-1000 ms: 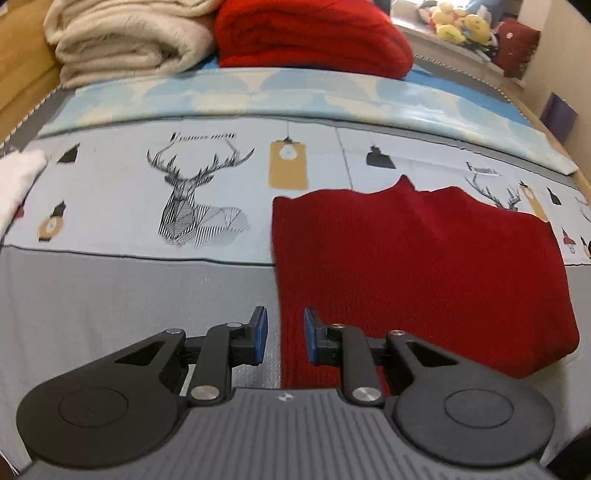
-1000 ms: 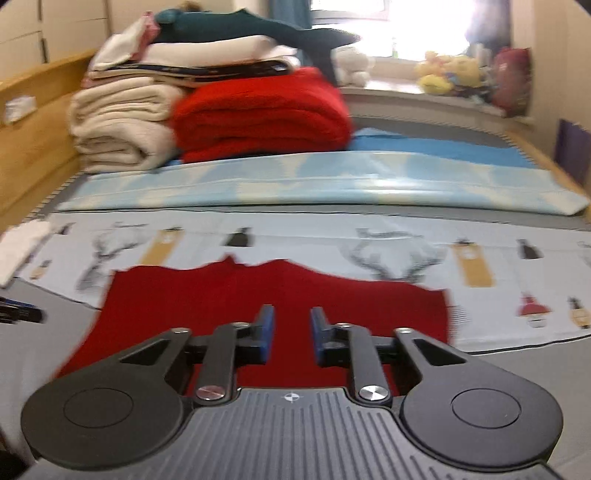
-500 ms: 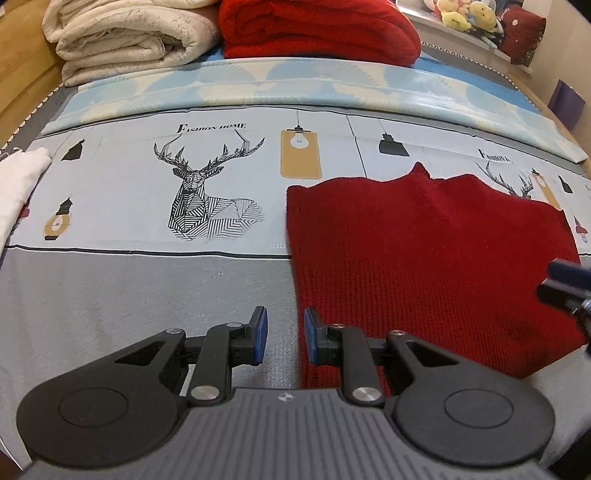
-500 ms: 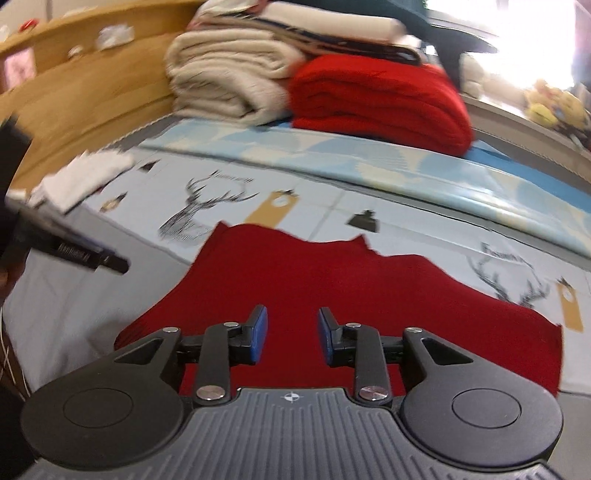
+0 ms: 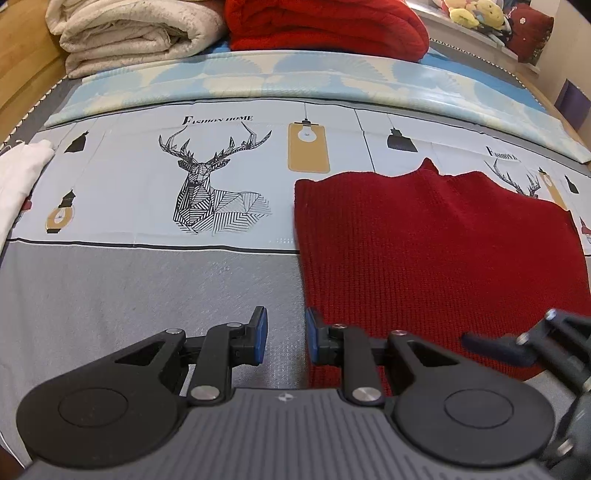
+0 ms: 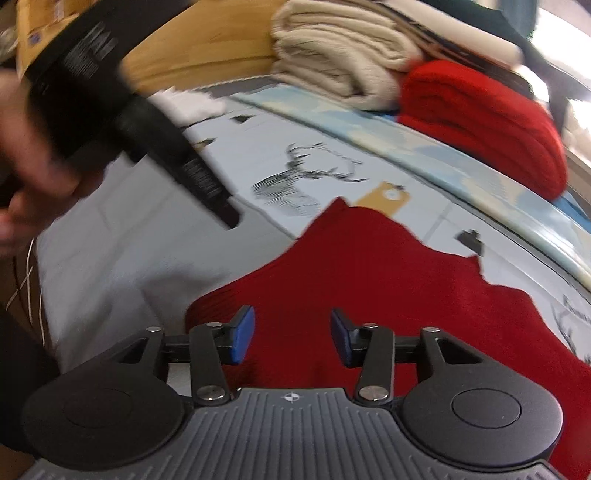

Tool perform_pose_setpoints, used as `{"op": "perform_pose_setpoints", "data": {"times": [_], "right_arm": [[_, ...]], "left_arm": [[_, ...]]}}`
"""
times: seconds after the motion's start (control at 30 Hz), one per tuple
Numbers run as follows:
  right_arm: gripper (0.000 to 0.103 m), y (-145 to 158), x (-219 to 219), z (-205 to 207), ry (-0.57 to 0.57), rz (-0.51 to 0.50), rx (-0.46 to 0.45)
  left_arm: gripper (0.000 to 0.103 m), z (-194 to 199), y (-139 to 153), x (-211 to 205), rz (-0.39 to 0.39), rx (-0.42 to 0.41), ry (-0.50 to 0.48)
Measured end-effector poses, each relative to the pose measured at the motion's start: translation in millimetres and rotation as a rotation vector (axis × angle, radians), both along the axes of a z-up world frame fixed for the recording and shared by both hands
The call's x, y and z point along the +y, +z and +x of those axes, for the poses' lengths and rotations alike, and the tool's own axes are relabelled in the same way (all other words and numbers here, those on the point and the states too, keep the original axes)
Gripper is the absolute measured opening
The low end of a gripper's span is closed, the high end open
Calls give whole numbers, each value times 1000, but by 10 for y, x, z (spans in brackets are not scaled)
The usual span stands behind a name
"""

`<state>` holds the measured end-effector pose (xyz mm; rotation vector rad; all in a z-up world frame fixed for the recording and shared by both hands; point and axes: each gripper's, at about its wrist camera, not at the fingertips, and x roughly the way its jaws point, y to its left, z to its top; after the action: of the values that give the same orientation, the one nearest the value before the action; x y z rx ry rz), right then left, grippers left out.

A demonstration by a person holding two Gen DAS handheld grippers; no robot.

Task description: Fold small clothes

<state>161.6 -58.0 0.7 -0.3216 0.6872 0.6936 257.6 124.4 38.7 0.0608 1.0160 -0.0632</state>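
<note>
While the left gripper (image 5: 283, 334) hangs over the near left edge of the red knit garment (image 5: 436, 258), its blue pads stand a little apart with nothing clamped between them; grey sheet shows through the gap, and the inner pad sits above the garment's border. The right gripper (image 6: 292, 338) points down at the same garment (image 6: 388, 295) from the opposite near corner; its jaws are opening, with red knit visible below the gap but not pressed by the pads. In the left wrist view the right gripper (image 5: 517, 343) enters at the lower right, over the garment's near right corner. The garment lies flat on the bed, spanning the grey sheet (image 5: 110, 295) and the printed deer sheet (image 5: 207, 192). A person's hand (image 6: 33, 173), blurred, holds the left gripper's body at upper left in the right wrist view. Beyond the garment lie a white cloth (image 5: 18, 173) at far left, a pale blue folded cover (image 5: 295, 77), then a folded cream blanket (image 5: 136, 29) beside a folded red blanket (image 5: 325, 26).
</note>
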Motion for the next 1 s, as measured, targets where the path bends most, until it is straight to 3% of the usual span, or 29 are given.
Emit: {"op": "perform_pose_setpoints", "data": {"times": [0.13,0.4,0.6,0.9,1.0], "right_arm": [[60,-159,219,-88,69,-63,-15],[62,-515,570,-213,155,-222,-75],[64,-859,761,-408,261,-441,-242],[63,-852,757,-380,253,-422,-216],[57,-863,742,-346,261,-418,-213]], "left_arm": [[25,14,11,20,-8,0,2],[25,32,20,41,-23,6,2],[25,60,31,30,-37,7,2],[26,142,44,-48,-55,6,1],[26,150,39,-69,-60,9,-1]]}}
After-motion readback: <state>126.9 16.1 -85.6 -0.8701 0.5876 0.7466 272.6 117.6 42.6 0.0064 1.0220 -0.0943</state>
